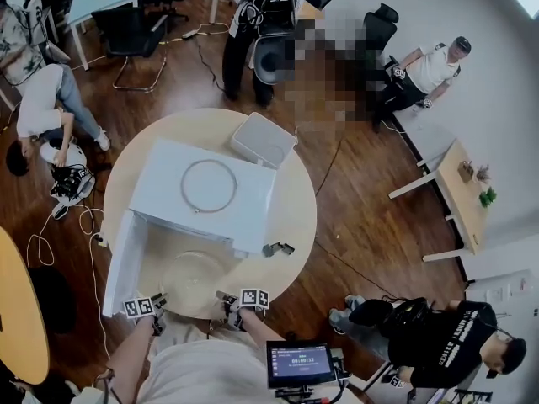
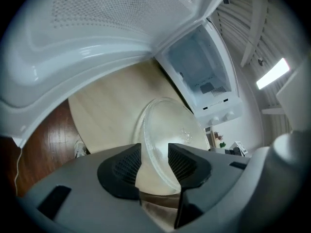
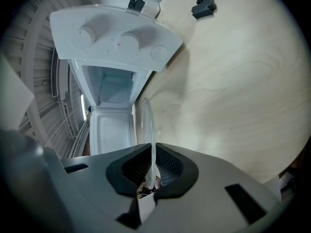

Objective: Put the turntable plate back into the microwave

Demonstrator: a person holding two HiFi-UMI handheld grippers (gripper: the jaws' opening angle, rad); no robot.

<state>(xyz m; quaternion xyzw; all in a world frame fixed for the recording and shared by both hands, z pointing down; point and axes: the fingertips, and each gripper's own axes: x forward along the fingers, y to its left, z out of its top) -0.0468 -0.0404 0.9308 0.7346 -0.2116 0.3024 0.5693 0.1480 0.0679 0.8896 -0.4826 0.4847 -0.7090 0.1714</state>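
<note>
The clear glass turntable plate [image 1: 189, 272] is held just above the round table in front of the white microwave [image 1: 202, 196], whose door [image 1: 125, 263] hangs open to the left. My right gripper [image 3: 151, 152] is shut on the plate's [image 3: 147, 125] thin rim, which stands edge-on between its pads. My left gripper [image 2: 154, 147] is open; the plate's [image 2: 170, 130] near rim lies in the gap and the pads do not press on it. Beyond the plate in both gripper views is the microwave's empty cavity [image 2: 199, 72]. In the head view both grippers, left [image 1: 157, 301] and right [image 1: 227, 298], sit at the table's near edge.
A roller ring [image 1: 182, 185] lies on top of the microwave. A white box [image 1: 264, 139] stands behind it and a small black object [image 1: 278, 248] lies to the right on the table. Several people and chairs surround the table.
</note>
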